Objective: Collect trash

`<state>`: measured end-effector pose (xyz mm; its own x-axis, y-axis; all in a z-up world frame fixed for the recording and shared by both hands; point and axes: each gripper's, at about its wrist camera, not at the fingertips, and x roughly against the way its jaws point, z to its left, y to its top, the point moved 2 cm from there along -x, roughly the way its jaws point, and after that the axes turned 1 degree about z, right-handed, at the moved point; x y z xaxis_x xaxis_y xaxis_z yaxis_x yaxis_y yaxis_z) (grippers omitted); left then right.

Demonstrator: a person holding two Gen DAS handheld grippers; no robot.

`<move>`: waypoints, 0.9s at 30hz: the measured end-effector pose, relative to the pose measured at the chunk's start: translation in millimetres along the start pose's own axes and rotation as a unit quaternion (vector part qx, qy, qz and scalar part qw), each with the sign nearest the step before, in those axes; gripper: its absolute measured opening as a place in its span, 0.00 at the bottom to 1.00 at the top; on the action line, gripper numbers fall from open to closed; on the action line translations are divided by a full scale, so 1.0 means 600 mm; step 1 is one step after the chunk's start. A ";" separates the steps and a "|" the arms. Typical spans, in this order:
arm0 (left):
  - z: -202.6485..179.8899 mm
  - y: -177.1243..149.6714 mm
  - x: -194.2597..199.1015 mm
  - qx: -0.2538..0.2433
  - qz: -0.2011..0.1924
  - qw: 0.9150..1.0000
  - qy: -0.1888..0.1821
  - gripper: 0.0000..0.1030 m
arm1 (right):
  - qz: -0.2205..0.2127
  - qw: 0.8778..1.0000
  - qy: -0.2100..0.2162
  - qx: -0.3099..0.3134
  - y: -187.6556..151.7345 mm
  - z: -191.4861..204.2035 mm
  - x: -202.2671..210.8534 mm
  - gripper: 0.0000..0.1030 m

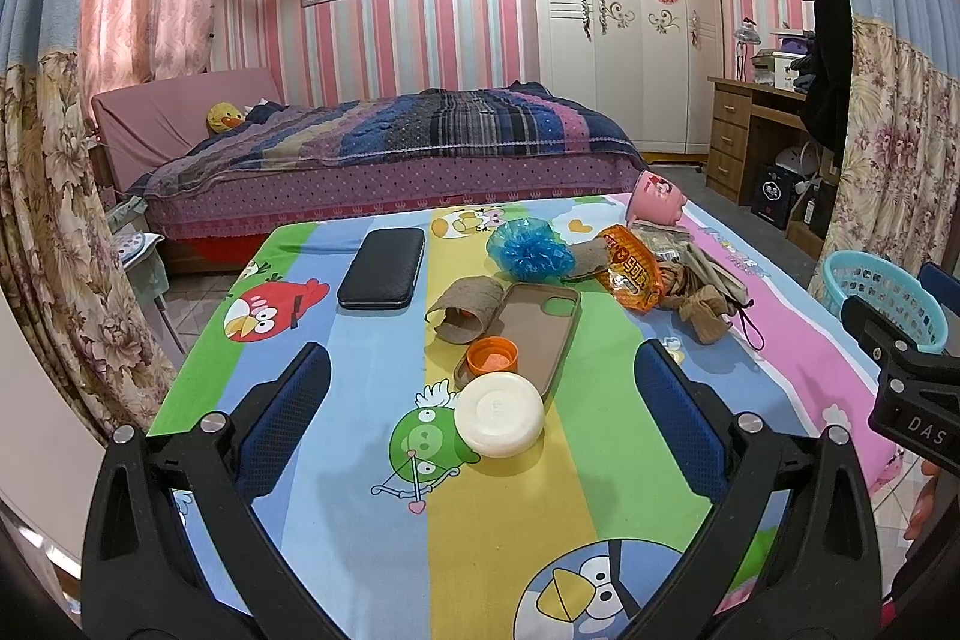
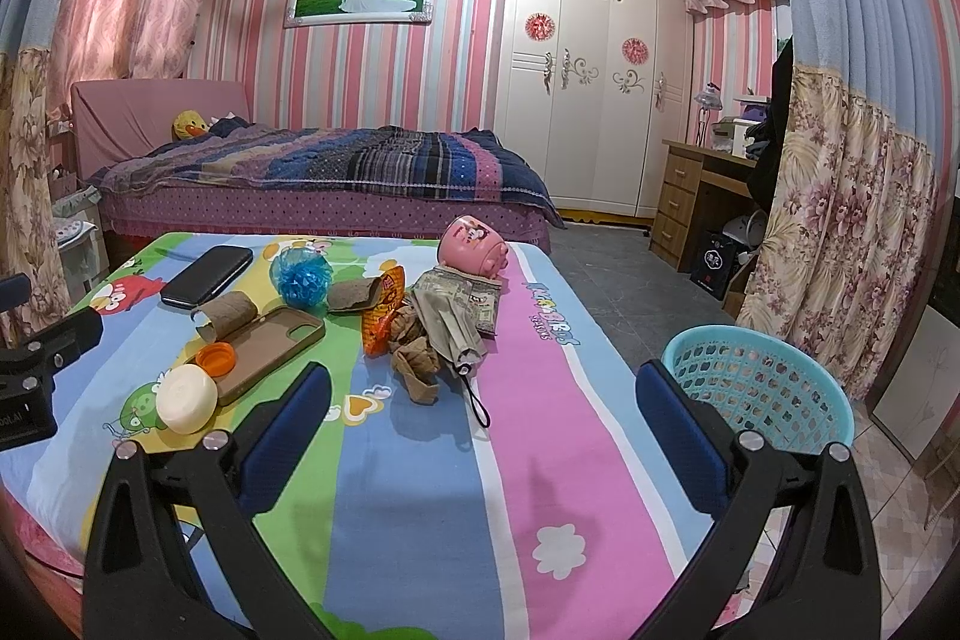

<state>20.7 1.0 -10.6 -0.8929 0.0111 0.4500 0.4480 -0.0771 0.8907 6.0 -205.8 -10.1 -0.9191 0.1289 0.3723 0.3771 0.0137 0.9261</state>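
Observation:
On the cartoon-print table lie an orange snack wrapper [image 1: 633, 274] [image 2: 384, 313], two cardboard tubes [image 1: 465, 310] [image 2: 228, 316], a blue plastic ball of wrap [image 1: 528, 250] [image 2: 300, 277], crumpled brown paper [image 1: 702, 310] [image 2: 417, 358] and an orange cap [image 1: 492, 355] [image 2: 216, 358]. A turquoise basket [image 2: 762, 394] [image 1: 888, 295] stands at the table's right edge. My left gripper [image 1: 480, 388] is open above the near table, around a white soap bar [image 1: 499, 415]. My right gripper [image 2: 480, 400] is open and empty, near the basket.
A black case [image 1: 382, 274] [image 2: 207, 274], a brown phone case [image 1: 540, 334] [image 2: 270, 346], a folded umbrella [image 2: 450, 322], a pink mug [image 1: 657, 202] [image 2: 474, 241] on a packet also lie on the table. A bed [image 1: 390, 148], wardrobe and desk stand behind.

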 end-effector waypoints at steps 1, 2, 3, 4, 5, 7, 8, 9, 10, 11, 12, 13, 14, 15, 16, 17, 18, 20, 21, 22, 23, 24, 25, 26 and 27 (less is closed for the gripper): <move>0.000 0.000 0.000 0.000 0.000 1.000 0.000 0.95 | 0.000 1.000 0.000 0.000 0.000 0.000 0.000 0.96; 0.000 0.000 0.000 0.000 0.000 1.000 0.000 0.95 | 0.000 1.000 0.000 0.000 0.000 0.000 0.000 0.96; 0.000 0.000 0.000 0.000 0.001 1.000 0.000 0.95 | 0.000 1.000 0.000 0.000 0.000 0.000 0.000 0.96; 0.000 0.000 0.000 0.000 0.001 1.000 0.000 0.95 | 0.000 1.000 0.000 0.001 0.000 0.000 0.000 0.96; -0.001 -0.001 0.000 0.000 0.001 1.000 0.000 0.95 | 0.000 1.000 0.000 0.001 0.000 0.000 0.000 0.96; -0.001 -0.002 -0.001 0.000 0.001 1.000 0.000 0.95 | 0.000 1.000 0.000 0.001 0.000 0.001 0.000 0.96; -0.002 -0.002 0.000 -0.001 0.001 1.000 0.000 0.95 | 0.000 1.000 0.000 0.001 0.000 0.001 0.000 0.96; -0.001 -0.001 -0.001 0.000 0.001 1.000 0.000 0.95 | 0.000 1.000 0.000 0.001 0.000 0.001 0.000 0.96; -0.001 -0.001 -0.001 0.000 0.001 1.000 0.000 0.95 | 0.000 1.000 0.000 0.001 0.000 0.001 0.000 0.96; -0.002 -0.002 -0.001 0.000 0.001 1.000 0.000 0.95 | 0.000 1.000 0.000 0.001 0.000 0.001 0.000 0.96; -0.001 -0.001 -0.001 0.000 0.001 1.000 0.000 0.95 | 0.000 1.000 -0.001 0.001 0.000 0.001 0.000 0.96; -0.002 -0.002 -0.001 0.000 0.001 1.000 0.000 0.95 | 0.000 1.000 -0.001 0.001 0.000 0.001 0.000 0.96; -0.001 -0.001 -0.001 0.000 0.002 1.000 0.000 0.95 | 0.000 1.000 0.000 0.001 0.000 0.001 0.000 0.96; -0.002 -0.002 -0.001 0.000 0.002 1.000 -0.001 0.95 | 0.000 1.000 0.000 0.001 0.000 0.001 0.000 0.96; -0.001 -0.001 -0.001 0.000 0.001 1.000 0.000 0.95 | 0.000 1.000 0.000 0.001 0.000 0.001 0.000 0.96; -0.002 -0.002 -0.001 0.000 0.001 1.000 0.000 0.95 | 0.000 1.000 -0.001 0.001 0.000 0.001 0.000 0.96; -0.001 -0.001 -0.001 0.000 0.002 1.000 0.000 0.95 | 0.000 1.000 0.000 0.001 0.000 0.001 0.000 0.96; -0.002 -0.002 -0.001 0.000 0.002 1.000 -0.001 0.95 | 0.000 1.000 -0.001 0.002 0.000 0.001 0.000 0.96; -0.001 -0.001 -0.001 0.000 0.001 1.000 0.000 0.95 | 0.000 1.000 0.000 0.002 0.000 0.001 0.000 0.96; -0.001 -0.001 -0.001 0.000 0.001 1.000 0.000 0.95 | 0.000 1.000 0.000 0.002 0.000 0.001 0.000 0.96; -0.002 -0.002 -0.002 0.000 0.001 1.000 0.000 0.95 | 0.000 1.000 0.000 0.001 0.000 0.001 0.000 0.96; -0.001 -0.001 -0.002 0.000 0.002 1.000 0.000 0.95 | 0.000 1.000 0.000 0.002 0.000 0.002 0.000 0.96; -0.001 -0.001 -0.002 0.000 0.002 1.000 0.000 0.95 | 0.000 1.000 0.000 0.002 0.000 0.002 0.000 0.96; -0.001 -0.001 -0.002 0.000 0.002 1.000 -0.001 0.95 | 0.000 1.000 -0.001 0.002 0.000 0.002 0.000 0.96; -0.001 -0.001 -0.002 0.000 0.002 1.000 0.000 0.95 | 0.000 1.000 -0.001 0.002 0.000 0.002 0.000 0.96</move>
<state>21.3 0.3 -11.8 -0.8910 0.0118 0.4538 0.4517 -0.0767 0.8889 6.1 -204.8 -10.2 -0.9190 0.1303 0.3720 0.3773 0.0176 0.9259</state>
